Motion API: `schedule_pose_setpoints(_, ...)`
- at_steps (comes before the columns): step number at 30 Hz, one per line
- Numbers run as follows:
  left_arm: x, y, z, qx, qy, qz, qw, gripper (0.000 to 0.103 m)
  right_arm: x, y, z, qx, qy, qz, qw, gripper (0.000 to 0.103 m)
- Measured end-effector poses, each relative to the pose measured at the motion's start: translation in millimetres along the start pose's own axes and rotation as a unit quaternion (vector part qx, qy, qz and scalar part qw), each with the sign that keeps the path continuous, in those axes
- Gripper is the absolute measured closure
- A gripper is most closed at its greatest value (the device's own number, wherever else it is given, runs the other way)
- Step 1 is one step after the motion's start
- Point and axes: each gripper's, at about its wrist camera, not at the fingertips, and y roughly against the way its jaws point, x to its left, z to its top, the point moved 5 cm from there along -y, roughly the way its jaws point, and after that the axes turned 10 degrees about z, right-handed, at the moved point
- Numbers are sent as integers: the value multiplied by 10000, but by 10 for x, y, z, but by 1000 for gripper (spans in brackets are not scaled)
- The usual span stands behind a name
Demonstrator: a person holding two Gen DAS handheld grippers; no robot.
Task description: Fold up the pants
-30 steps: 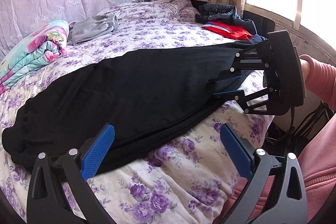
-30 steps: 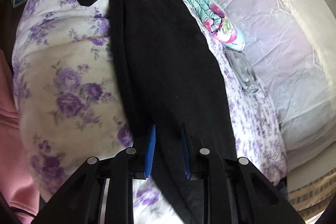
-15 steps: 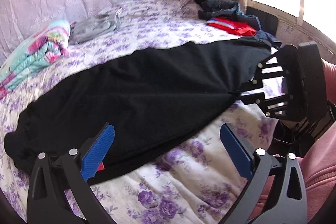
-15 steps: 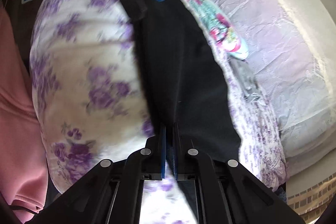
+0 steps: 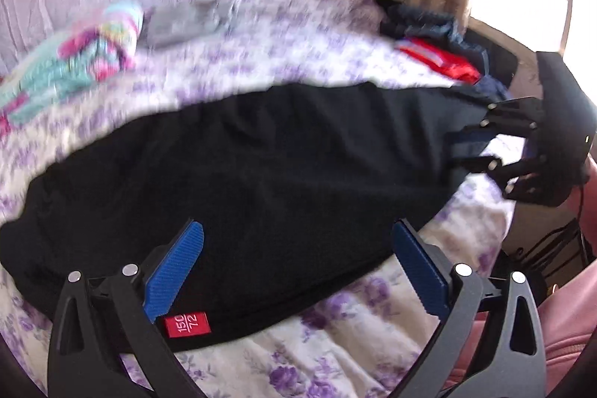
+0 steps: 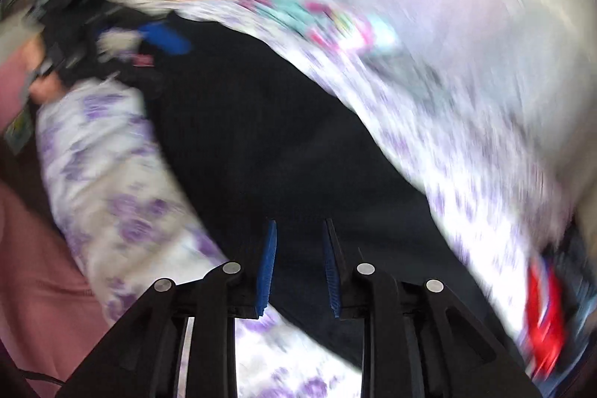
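Lying lengthwise on the floral-sheeted bed, the black pants have their red size tag at the near edge. Left gripper hovers over the waist end, fingers wide apart and empty. Right gripper, at the leg end, has just been opening; its fingers stand slightly apart over the fabric, with no pinch visible. Risk: a shallow grasp may catch only the upper layer, so the fold drags askew.

Left gripper wide; right gripper parting.
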Motion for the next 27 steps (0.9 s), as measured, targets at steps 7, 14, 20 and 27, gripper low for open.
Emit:
schedule_pose_setpoints(7,-16,135,-155,164,-520,166,9984,5,-242,260,-161,-215,-1039,853,9907,77)
schedule_pose_setpoints(14,11,86,500,-164,-322,-162,9992,5,-646,226,764,-1080,-1340,1743,9695,47)
schedule_pose_setpoints(20,42,-554,246,693,-481,-492,9952,5,-891,-461,1470,-621,-1023,2102,9703,39)
schedule_pose_setpoints(27,178,-480,266,529,-47,-1382,9890,5,-790,-1197,1687,531,-498,2398,9681,39)
